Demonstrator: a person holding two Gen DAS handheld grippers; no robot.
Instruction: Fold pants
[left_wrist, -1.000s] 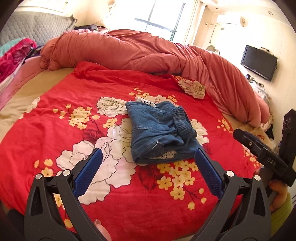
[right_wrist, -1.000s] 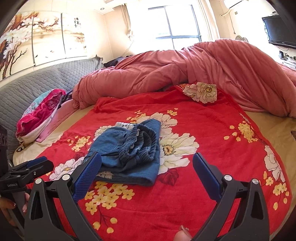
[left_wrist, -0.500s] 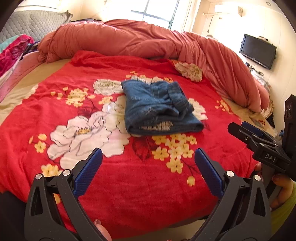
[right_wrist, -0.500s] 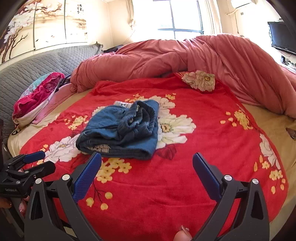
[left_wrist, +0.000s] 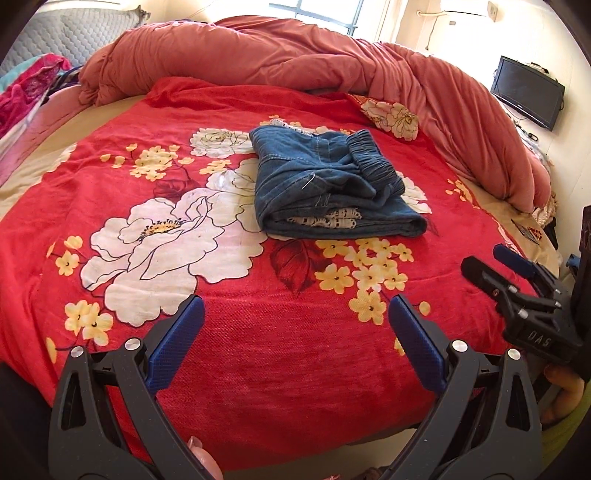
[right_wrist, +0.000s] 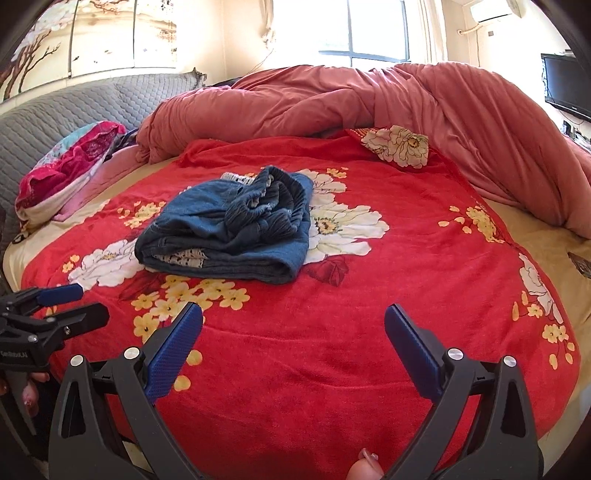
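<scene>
The folded denim pants (left_wrist: 332, 188) are seen in the upper centre of the frame, laid on the red floral blanket (left_wrist: 221, 362). The left gripper (left_wrist: 295, 321) and right gripper (right_wrist: 293, 326) are held with jaws spread apart at the lower edge, well apart from the pants and gripping nothing.

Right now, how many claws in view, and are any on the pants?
2. The left claw hangs open over the near edge of the red blanket; the right claw is open beside it. Neither touches the folded pants, which lie mid-bed.
</scene>
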